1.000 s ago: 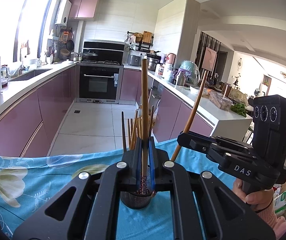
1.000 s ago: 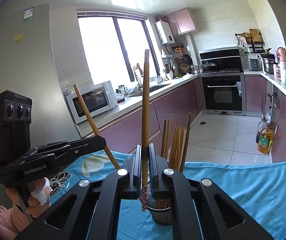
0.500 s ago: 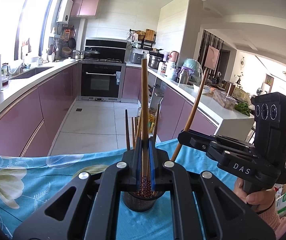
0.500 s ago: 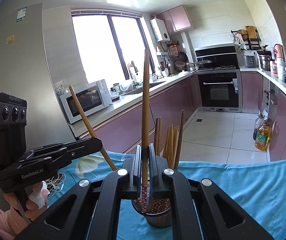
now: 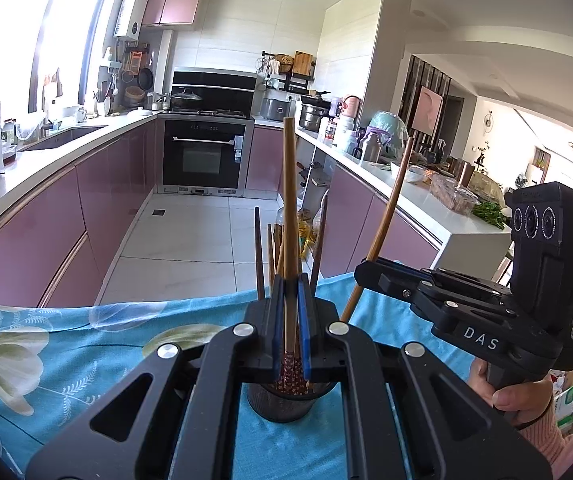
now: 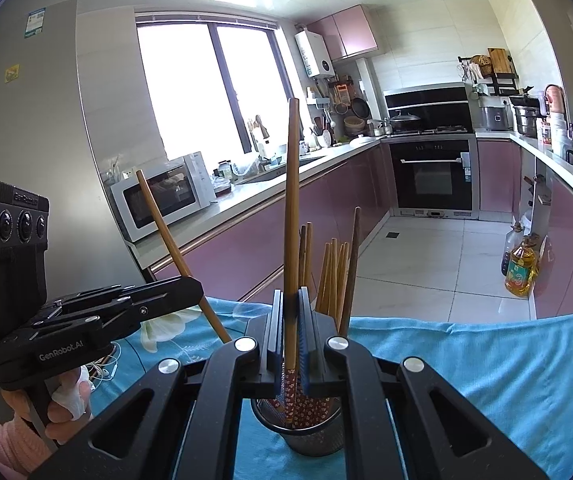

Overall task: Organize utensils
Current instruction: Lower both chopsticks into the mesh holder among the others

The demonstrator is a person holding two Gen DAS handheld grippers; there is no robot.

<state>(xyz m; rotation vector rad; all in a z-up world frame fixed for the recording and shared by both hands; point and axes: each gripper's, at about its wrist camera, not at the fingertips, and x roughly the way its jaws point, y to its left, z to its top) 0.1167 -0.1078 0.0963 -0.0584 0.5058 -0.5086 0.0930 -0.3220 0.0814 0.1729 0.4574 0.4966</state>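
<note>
Left claw [image 5: 291,344] clamped on one long brown wooden chopstick [image 5: 289,208], right claw [image 6: 291,356] clamped on another [image 6: 291,200], tips poised over the dark mesh utensil cup [image 6: 311,436] on the blue-clothed table [image 6: 486,380]. Several chopsticks already in; these two left to drop.

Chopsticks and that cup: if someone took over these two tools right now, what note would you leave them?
Left hand-held gripper: shut on one chopstick, patterned tip over the mesh cup.
Right hand-held gripper: shut on a second chopstick, tip at the cup's mouth.
Done: several chopsticks stand in the cup on the blue cloth.
Left: lower both held chopsticks in, then release.
</note>
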